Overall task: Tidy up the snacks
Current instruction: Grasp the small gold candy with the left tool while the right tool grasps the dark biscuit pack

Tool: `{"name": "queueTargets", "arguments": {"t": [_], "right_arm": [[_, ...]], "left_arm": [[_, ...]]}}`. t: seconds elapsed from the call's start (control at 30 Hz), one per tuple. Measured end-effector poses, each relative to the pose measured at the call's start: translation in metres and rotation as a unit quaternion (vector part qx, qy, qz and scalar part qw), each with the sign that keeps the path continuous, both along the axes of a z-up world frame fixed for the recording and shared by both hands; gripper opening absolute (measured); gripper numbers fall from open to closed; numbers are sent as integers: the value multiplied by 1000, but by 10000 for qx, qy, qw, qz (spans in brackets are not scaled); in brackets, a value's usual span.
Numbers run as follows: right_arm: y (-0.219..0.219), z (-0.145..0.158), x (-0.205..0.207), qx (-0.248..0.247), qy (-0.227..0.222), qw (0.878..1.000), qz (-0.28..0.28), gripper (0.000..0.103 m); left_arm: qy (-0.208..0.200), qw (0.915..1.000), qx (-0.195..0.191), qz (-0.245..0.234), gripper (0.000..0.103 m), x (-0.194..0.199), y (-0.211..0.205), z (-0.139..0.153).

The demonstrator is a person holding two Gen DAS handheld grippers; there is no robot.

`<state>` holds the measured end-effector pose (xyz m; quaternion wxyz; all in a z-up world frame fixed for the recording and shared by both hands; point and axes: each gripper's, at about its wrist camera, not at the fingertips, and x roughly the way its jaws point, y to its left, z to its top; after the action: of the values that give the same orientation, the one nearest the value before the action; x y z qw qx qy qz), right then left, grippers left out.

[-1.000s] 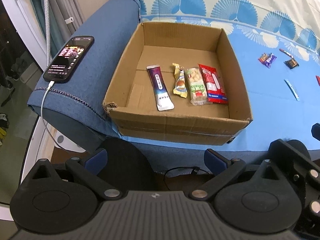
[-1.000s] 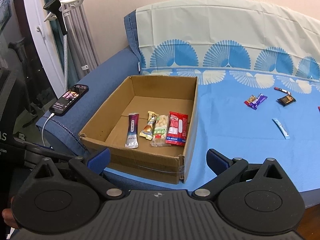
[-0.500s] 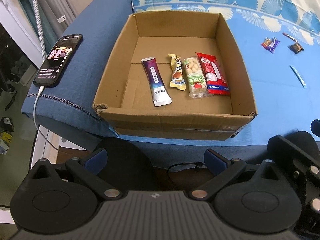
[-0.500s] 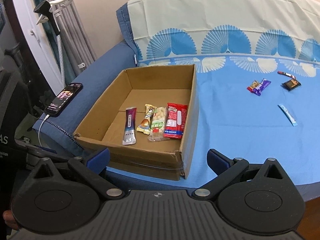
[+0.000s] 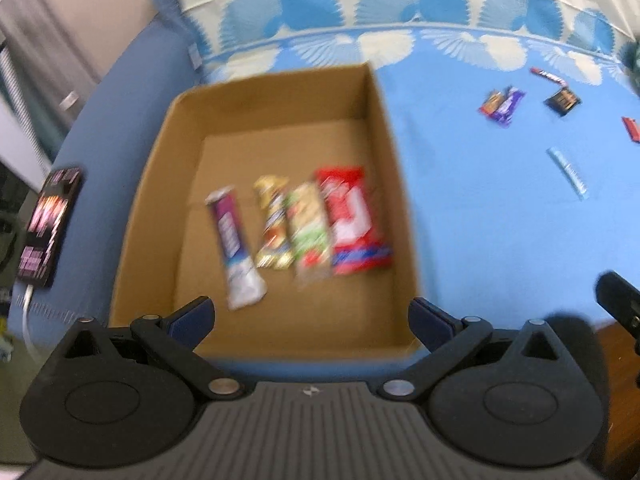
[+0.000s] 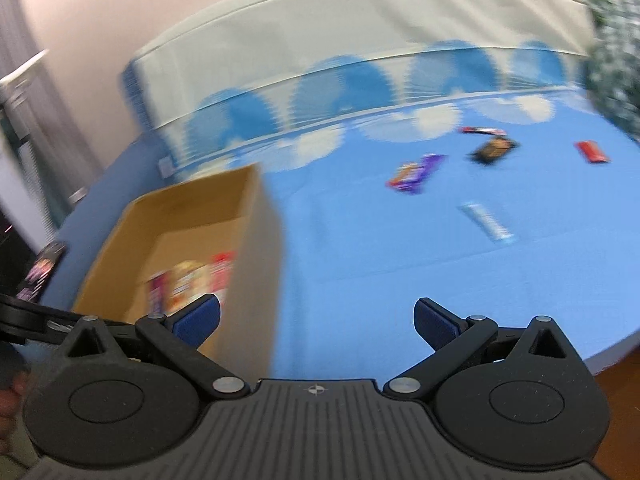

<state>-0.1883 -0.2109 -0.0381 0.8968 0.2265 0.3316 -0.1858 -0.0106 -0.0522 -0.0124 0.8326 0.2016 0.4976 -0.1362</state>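
A cardboard box point(image 5: 376, 128) sits on the blue sofa cover and holds several snack packets in a row, among them a purple stick point(image 5: 236, 248) and a red packet point(image 5: 352, 220). My left gripper point(image 5: 312, 318) hovers open over the box's near edge, nothing between its fingers. My right gripper point(image 6: 316, 318) is open and empty, above the cover right of the box point(image 6: 256, 208). Loose snacks lie further right on the cover: a purple bar point(image 6: 416, 172), a dark square packet point(image 6: 494, 149), a red packet point(image 6: 592, 152) and a pale blue stick point(image 6: 486, 222). Both views are blurred.
A phone point(image 5: 50, 224) with a lit screen lies on the sofa armrest left of the box, a white cable at its near end. The sofa back point(image 6: 360, 44) rises behind the cover. A patterned dark green thing point(image 6: 616, 56) stands at the far right.
Both grippers have swung to the right and moved in. The left one now stands over the box's near edge; the right one faces the loose snacks on the cover. Both stayed open.
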Motion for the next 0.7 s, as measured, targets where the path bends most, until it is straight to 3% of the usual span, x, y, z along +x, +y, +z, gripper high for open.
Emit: {"name": "queueTargets", "arguments": {"t": [0.3,0.4,0.5,0.7], "right_arm": [[-141,-34,-1,-109,171,9919,-1252,102],[-187,-48,14,-42,148,9874,-1575,102],[-235,-71,38,47,199,9822,-1865,102],[-316,-121,94,285,244,9775,-2074,102]], "left_arm": [[-165,9938,-313,-1054,103,69,-158,-9],[-250,9882,-400,-1459,103,94,-221,-22],[-64,9826,-539,-1777,103,119,-273,-46],[78,9888,-204,-1475,103,184,-336,-111]]}}
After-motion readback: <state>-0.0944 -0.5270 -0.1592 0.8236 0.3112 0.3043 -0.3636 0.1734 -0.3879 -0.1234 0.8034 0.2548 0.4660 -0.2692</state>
